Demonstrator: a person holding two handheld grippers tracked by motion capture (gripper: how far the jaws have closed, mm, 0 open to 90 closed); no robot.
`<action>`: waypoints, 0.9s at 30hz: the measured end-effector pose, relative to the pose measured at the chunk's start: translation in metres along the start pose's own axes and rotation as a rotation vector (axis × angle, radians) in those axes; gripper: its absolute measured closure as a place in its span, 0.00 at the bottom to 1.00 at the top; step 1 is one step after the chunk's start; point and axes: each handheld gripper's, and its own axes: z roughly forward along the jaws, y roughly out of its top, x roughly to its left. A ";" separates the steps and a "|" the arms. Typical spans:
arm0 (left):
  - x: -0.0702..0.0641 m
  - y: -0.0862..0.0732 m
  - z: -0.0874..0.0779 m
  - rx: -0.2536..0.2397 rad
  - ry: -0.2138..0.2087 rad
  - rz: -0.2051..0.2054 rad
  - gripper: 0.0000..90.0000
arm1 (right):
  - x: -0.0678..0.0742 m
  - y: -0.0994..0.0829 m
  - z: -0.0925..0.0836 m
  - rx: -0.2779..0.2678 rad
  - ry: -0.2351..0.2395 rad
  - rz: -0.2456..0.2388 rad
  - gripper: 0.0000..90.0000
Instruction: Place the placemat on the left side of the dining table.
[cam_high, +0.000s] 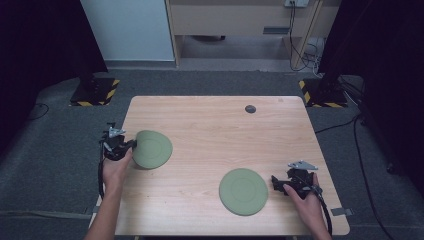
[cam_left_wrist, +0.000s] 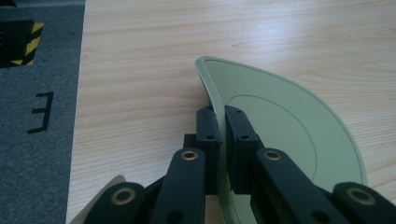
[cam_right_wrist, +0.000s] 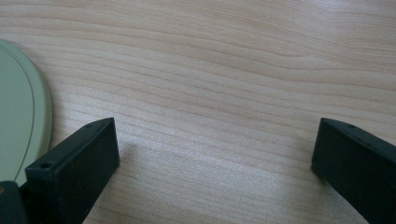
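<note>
Two pale green plates are on the wooden table (cam_high: 210, 125). The left plate (cam_high: 152, 148) (cam_left_wrist: 285, 126) is tilted, its near-left rim pinched between the jaws of my left gripper (cam_high: 131, 145) (cam_left_wrist: 222, 112), which is shut on it. The right plate (cam_high: 243, 191) lies flat near the front edge; its rim (cam_right_wrist: 21, 116) shows at the left of the right gripper view. My right gripper (cam_high: 275, 181) (cam_right_wrist: 215, 140) stands open just right of that plate, low over bare wood, holding nothing.
A small dark round disc (cam_high: 250, 109) is set in the table near its far edge. Grey carpet (cam_left_wrist: 37, 116) lies left of the table. Black stand bases with yellow-striped edges (cam_high: 95, 91) sit beyond the far corners.
</note>
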 end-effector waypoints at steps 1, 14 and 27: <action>0.003 -0.002 0.003 0.014 0.003 -0.003 0.94 | 0.000 0.000 0.000 0.000 0.000 0.000 0.01; 0.010 -0.004 0.010 0.026 0.077 0.007 0.35 | 0.000 0.000 0.000 0.000 0.000 -0.001 0.01; -0.014 0.016 0.002 -0.002 -0.045 0.025 0.05 | 0.000 0.000 0.000 0.001 0.001 -0.001 0.01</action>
